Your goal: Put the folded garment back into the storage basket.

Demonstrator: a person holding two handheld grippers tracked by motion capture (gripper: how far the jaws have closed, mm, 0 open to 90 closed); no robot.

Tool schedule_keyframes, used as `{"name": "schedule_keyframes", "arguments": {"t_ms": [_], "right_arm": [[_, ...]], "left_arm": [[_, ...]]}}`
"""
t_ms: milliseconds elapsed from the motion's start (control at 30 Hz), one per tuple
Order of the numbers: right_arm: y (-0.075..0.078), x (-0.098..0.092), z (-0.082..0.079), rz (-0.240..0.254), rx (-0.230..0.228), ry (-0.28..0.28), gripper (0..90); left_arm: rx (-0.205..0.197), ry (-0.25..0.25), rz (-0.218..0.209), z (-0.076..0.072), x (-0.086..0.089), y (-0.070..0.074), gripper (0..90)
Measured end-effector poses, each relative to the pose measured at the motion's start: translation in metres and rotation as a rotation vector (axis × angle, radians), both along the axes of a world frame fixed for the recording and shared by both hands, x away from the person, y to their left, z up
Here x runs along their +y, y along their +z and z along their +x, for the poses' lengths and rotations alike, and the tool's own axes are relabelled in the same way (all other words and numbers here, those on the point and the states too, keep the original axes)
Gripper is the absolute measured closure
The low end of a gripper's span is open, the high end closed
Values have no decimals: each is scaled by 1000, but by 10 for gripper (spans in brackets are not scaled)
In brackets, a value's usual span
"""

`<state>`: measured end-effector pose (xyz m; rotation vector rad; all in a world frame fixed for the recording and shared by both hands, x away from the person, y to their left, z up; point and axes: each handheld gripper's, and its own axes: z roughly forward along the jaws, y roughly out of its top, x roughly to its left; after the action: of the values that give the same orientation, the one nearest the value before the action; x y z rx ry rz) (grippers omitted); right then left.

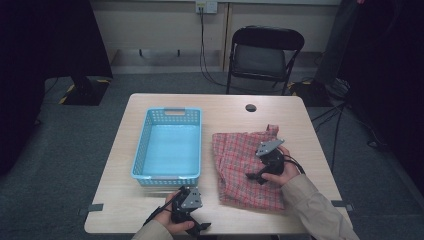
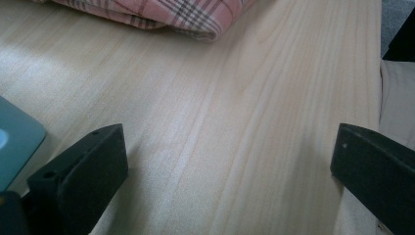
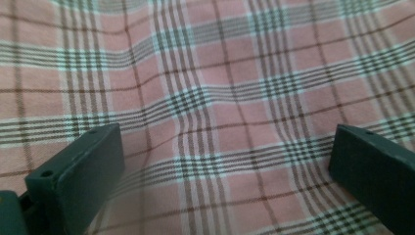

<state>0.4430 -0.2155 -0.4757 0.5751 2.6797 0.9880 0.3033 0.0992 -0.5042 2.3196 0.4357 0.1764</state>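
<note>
Plaid cloth (image 1: 245, 167), soft, rumpled, beneath right gripper's (image 1: 256, 176) spread jaws

My left gripper (image 1: 192, 226) sits right at the bottom edge of the high view, so my forearm and one jaw tip get chopped off there. My right hand (image 1: 284, 170) covers part of the plaid cloth (image 1: 240, 165), and I can't tell how that cloth is folded underneath. In the left gripper view the blue basket (image 2: 14, 142) is just a corner cut by the frame, and the cloth's hem runs off the top. In the right gripper view the plaid runs past every edge, so no hem is visible.
</note>
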Motion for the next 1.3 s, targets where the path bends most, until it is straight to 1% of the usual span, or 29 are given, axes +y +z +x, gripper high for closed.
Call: {"name": "schedule_keyframes", "arguments": {"t_ms": [33,100,133,167,200,233,267,367,467,500,533,567,600,667,733,767,800,833,867,933,967,1000,1033,1100,1133,1167,1200,1267,1300], "right_arm": [[-2,1,0,-15,3,-6,0],[-6,5,1,-56,27,-16,0],[-7,6,2,-62,44,-22,0],[-7,6,2,-62,44,-22,0],[-10,6,6,-50,97,-38,0],[-10,6,6,-50,97,-38,0],[-11,6,8,-47,112,-37,0],[-10,8,8,-62,119,-41,0],[-8,12,8,-95,132,-48,0],[-8,13,8,-96,137,-51,2],[-7,14,7,-96,143,-49,39],[-7,14,7,-96,143,-49,39],[-5,13,4,-90,152,-45,94],[-5,11,3,-75,146,-41,124],[-4,10,0,-64,143,-31,200],[-4,10,0,-64,143,-31,200],[-3,10,-1,-62,143,-26,242],[-1,10,-4,-57,150,-17,346],[-1,10,-4,-57,150,-17,346],[-1,9,-6,-47,145,-14,400],[-1,9,-7,-40,148,-16,440],[0,9,-10,-37,148,-15,517],[0,9,-10,-37,148,-15,517],[1,10,-13,-36,158,-30,583],[2,12,-16,-40,154,-45,621],[2,12,-16,-40,154,-45,621],[1,12,-19,-25,147,-63,635],[1,12,-20,-19,143,-64,640],[0,11,-21,-8,137,-74,645]], "left_arm": [[0,0,0,0,0,0,0],[-1,0,0,0,0,0,0],[-1,0,0,0,0,0,0],[-1,0,0,0,0,0,0],[-1,0,0,0,0,0,0],[-1,0,0,0,0,0,0],[-1,0,-1,0,0,0,0],[-1,0,-1,0,0,0,0],[-1,0,-1,0,0,0,0],[-1,0,-1,0,0,0,0],[-1,0,-2,0,0,0,0],[-1,0,-2,0,0,0,0],[-2,0,-1,0,0,0,0],[-2,0,0,0,0,0,0],[-1,2,-1,0,0,0,0],[-2,1,0,0,0,0,0],[-2,2,-1,0,0,0,0],[-2,2,0,0,0,0,0],[-2,2,0,0,0,0,0],[-2,2,0,0,0,0,0],[-2,2,0,0,0,0,0],[-2,2,0,0,0,0,0],[-2,2,0,0,0,0,0],[-2,2,1,0,0,0,0],[-2,3,1,0,0,0,0],[-3,2,2,0,0,0,0],[-3,3,-1,0,-1,0,0],[-3,4,-2,0,-1,0,0],[-3,4,-2,0,-1,0,0]]}}
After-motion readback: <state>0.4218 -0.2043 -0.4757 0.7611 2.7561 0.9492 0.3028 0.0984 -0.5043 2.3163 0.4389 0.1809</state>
